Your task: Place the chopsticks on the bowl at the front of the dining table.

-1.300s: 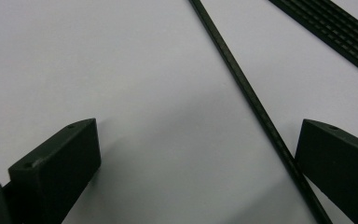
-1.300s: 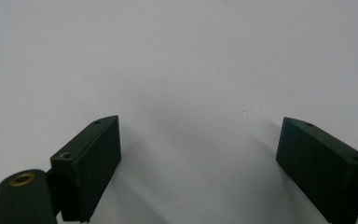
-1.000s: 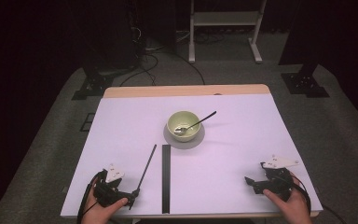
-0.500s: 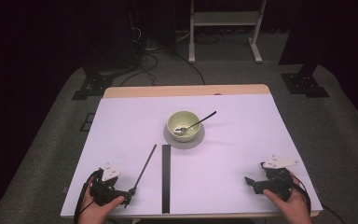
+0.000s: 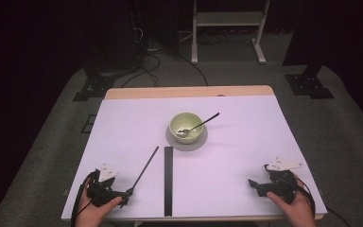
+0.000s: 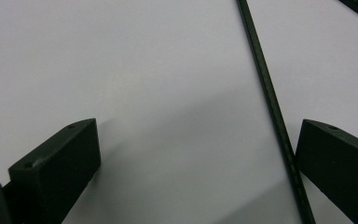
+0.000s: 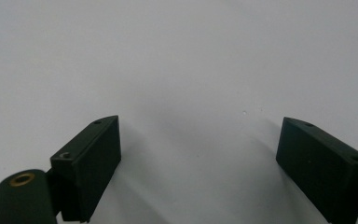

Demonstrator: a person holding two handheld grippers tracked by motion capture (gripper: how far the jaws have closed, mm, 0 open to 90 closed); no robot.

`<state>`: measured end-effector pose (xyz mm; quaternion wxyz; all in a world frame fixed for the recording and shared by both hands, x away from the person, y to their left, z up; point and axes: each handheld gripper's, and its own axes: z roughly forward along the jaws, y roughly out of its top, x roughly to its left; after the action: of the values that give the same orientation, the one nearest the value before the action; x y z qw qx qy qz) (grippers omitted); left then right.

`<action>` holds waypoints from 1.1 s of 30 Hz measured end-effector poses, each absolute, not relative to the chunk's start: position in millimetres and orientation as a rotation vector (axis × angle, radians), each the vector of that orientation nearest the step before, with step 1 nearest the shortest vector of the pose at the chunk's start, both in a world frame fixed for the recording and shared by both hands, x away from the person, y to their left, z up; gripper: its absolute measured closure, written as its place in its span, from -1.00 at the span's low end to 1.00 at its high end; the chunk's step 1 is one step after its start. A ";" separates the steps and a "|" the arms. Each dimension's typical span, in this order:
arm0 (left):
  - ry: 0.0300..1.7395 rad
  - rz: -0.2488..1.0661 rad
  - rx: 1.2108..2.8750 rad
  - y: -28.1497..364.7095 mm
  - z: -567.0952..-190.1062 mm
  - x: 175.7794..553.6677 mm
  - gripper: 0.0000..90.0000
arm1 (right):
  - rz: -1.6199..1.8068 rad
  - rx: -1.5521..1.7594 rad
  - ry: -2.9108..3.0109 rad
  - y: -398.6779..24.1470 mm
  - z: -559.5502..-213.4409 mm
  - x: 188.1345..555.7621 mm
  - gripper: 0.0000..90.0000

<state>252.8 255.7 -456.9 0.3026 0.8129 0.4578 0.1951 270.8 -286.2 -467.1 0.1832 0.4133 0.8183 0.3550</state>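
Fingers (image 6: 56,163) of the left gripper (image 6: 191,158) are spread, a black stick (image 6: 270,102) lying between them on the table (image 5: 246,142); right gripper (image 7: 200,158) spread over bare table.

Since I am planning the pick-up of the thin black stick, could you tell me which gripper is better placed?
Probably the left gripper: its open jaws straddle the stick. The right gripper is open over bare table.

A matt black stick (image 6: 270,100) lies on the smooth white table (image 5: 246,156); the bowl (image 5: 186,126) looks glossy.
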 end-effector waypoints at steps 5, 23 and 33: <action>1.228 0.523 2.146 261.0 -457.0 254.4 -1.00 | 1.002 1.167 2.308 -286.1 -467.1 270.8 -0.73; 1.261 0.539 2.132 274.7 -456.4 262.8 -1.00 | 1.001 1.167 2.309 -286.2 -467.2 270.8 -0.73; 1.286 0.544 2.114 285.3 -456.6 268.7 -1.00 | 1.003 1.167 2.308 -286.1 -467.2 270.7 -0.73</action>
<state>268.7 285.3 -456.6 0.2992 0.7962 0.4843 0.2049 270.7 -286.1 -467.2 0.1830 0.4136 0.8180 0.3554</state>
